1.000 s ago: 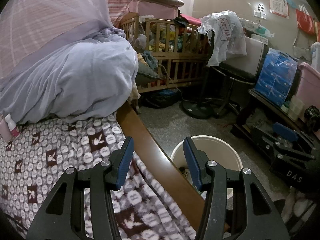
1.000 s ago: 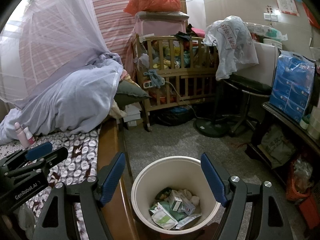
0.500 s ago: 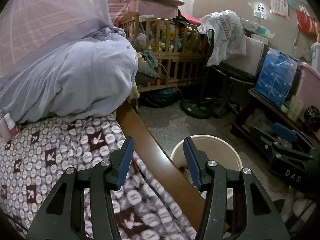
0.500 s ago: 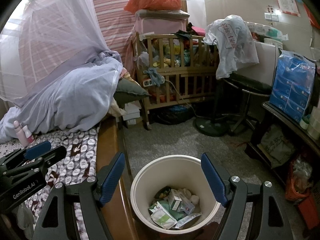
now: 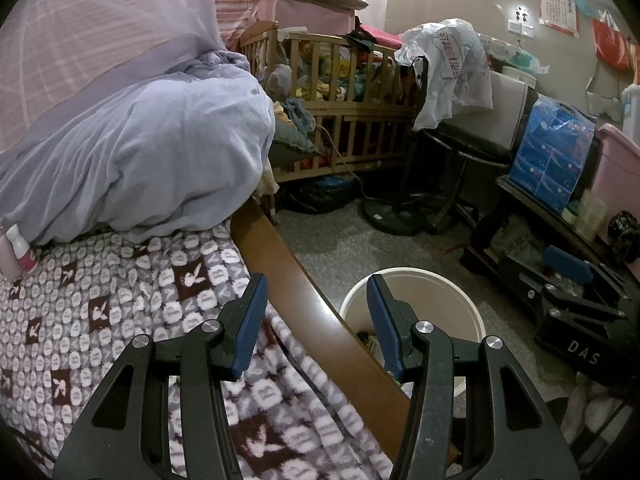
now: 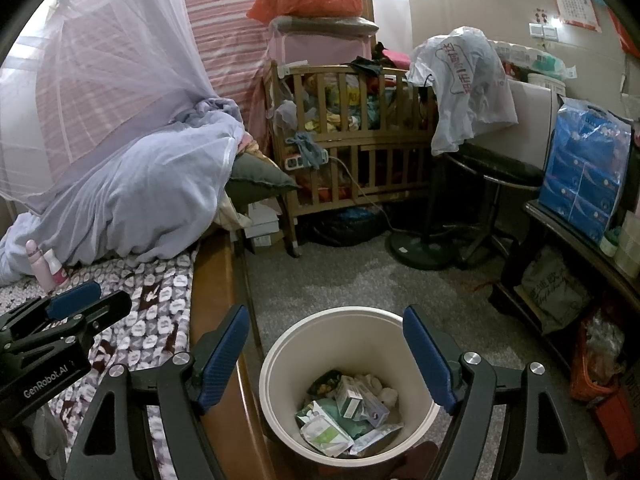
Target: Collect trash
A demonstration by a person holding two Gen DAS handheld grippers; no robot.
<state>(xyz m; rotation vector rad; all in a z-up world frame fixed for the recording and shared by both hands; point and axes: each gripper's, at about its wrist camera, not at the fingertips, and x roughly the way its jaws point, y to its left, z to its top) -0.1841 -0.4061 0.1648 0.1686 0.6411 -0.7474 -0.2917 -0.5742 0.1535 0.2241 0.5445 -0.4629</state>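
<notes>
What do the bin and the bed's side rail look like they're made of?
Bin: probably plastic, cream, smooth matte wall with a thin rolled rim. Bed rail: looks like wood with a glossy brown varnish; it catches a soft sheen, though laminate can't be ruled out.

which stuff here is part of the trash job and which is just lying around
Job:
- bin on the floor beside the bed
- wrappers and small boxes already in it
- right gripper, open and empty above the bin
- left gripper, open and empty

Lying about:
- pink bottles on the blanket
- crib
- stool
- blue tissue pack
</notes>
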